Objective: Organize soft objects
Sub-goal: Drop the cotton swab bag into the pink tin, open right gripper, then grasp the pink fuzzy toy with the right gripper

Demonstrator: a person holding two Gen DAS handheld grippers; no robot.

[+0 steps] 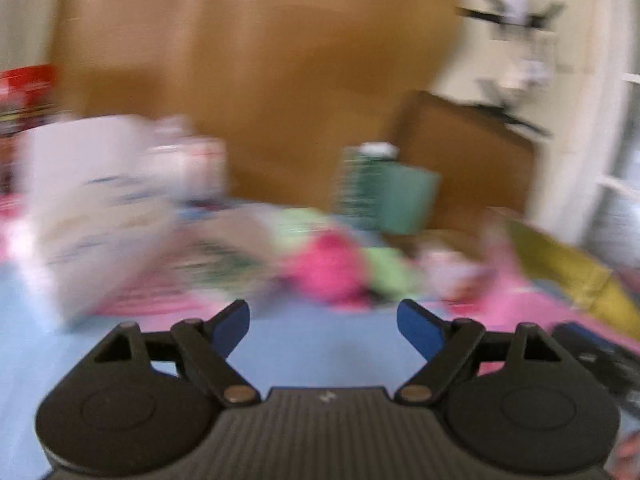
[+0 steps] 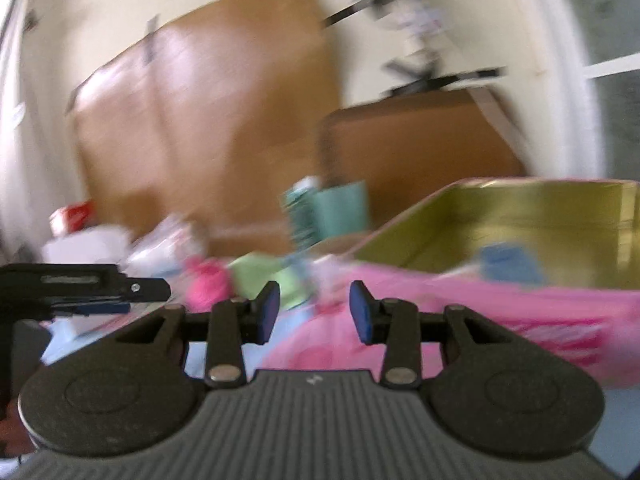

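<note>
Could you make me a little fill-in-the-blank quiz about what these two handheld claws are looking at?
1. The pads on the left gripper are coloured ____.
2. Neither it nor the right gripper holds ____.
3. The open box has a ____ inside.
4. The surface under the soft toy is light ____.

Missing: blue; anything; yellow-green; blue

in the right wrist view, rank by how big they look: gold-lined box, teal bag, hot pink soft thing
1. gold-lined box, though it is nearest, so that may exaggerate it
2. teal bag
3. hot pink soft thing

Bright daylight, heavy motion blur, fisheye-warped edges.
</note>
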